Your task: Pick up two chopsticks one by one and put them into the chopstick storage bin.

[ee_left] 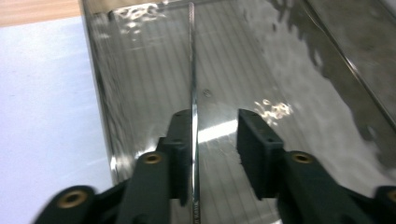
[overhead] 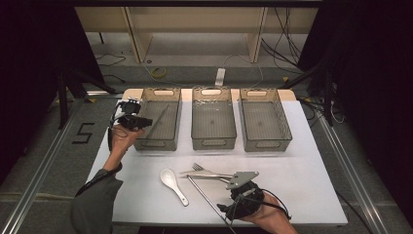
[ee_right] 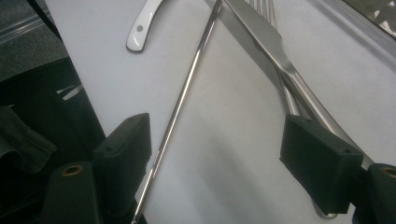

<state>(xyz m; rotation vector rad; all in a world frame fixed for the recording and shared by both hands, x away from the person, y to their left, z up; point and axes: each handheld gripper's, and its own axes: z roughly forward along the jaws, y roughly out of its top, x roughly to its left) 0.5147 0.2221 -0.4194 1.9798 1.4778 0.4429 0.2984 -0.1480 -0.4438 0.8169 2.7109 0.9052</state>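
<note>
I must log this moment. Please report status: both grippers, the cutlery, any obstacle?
Left gripper open over left bin, chopstick against one jaw. Right gripper open, straddling second chopstick. Knife close beside, may obstruct.

Both grippers are black. The left gripper (overhead: 144, 122) trails a black cable, and a grey sleeve (overhead: 92, 204) covers that forearm. The right gripper (overhead: 231, 183) carries a grey three-cornered plate (overhead: 242, 179). Each jaw arm bears a brass-ringed screw (ee_left: 152, 158).

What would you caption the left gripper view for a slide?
Open left gripper hovering over a thin metal chopstick lying inside the clear plastic bin.
</note>
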